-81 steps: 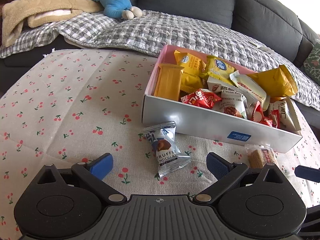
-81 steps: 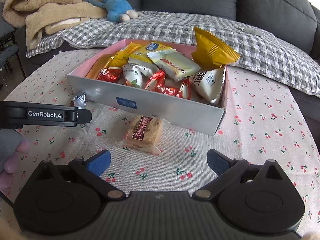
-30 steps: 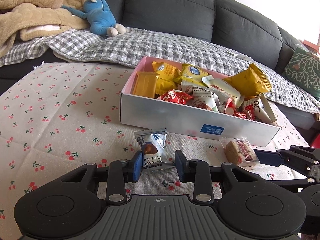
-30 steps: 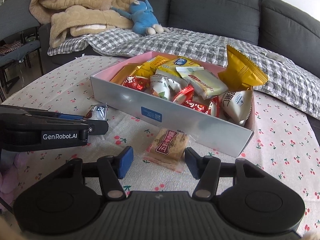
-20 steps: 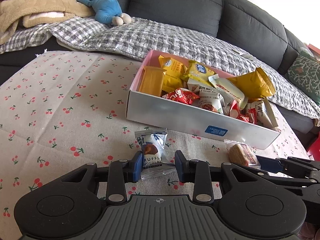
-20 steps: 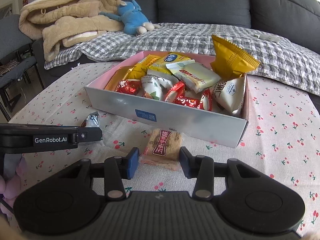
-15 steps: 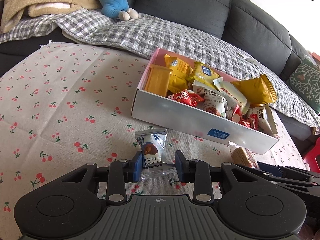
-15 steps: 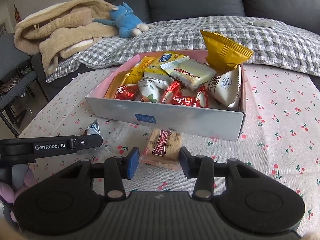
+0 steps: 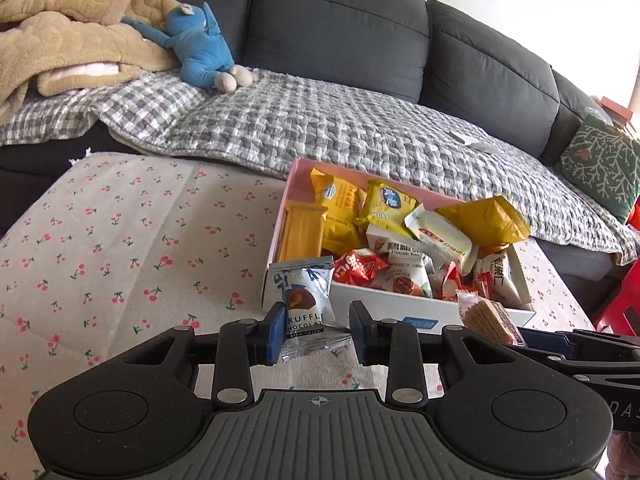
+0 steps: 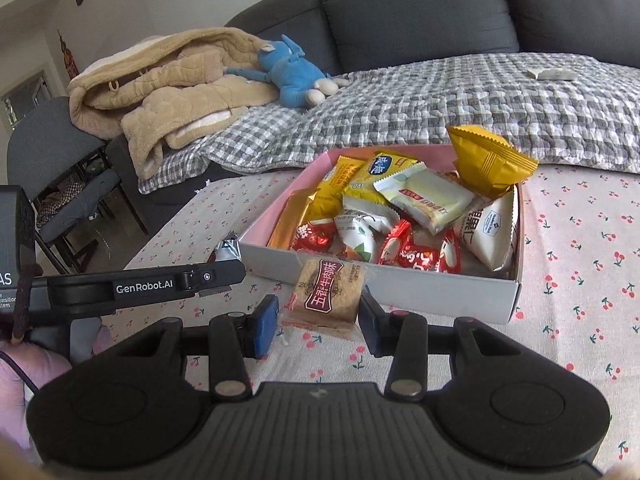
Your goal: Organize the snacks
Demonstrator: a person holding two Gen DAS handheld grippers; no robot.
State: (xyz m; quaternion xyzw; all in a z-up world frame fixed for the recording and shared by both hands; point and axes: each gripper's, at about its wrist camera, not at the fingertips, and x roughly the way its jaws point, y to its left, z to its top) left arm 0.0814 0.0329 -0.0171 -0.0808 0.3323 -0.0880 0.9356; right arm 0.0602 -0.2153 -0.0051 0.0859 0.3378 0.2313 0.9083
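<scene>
A: How are the jaws of the left gripper [image 9: 314,330] set?

B: They are drawn in close, and a chocolate packet [image 9: 305,305] is pinched between them by its lower end. The packet is held clear of the bench [image 9: 120,264], its top standing up ahead of the jaws, in front of the near corner of the snack box [image 9: 400,312].

A: And the right gripper [image 10: 318,326]?

B: Its jaws are partly closed on a wafer packet [image 10: 329,297], which is gripped at its two sides and lifted off the cherry-print cloth. The packet is seen just ahead of the jaws, against the near wall of the box [image 10: 440,300].

A: Where is the box placed?

B: Beyond both sets of jaws, on the bench; it is filled with yellow, red and white snack packets. In the right view, the left gripper [image 10: 224,276] is seen to the left of the jaws, with the silver packet end [image 10: 228,250] showing above it.

A: What is seen further off?

B: A grey sofa [image 9: 340,40] with a checked blanket [image 9: 320,128] and a blue soft toy [image 9: 204,52].
</scene>
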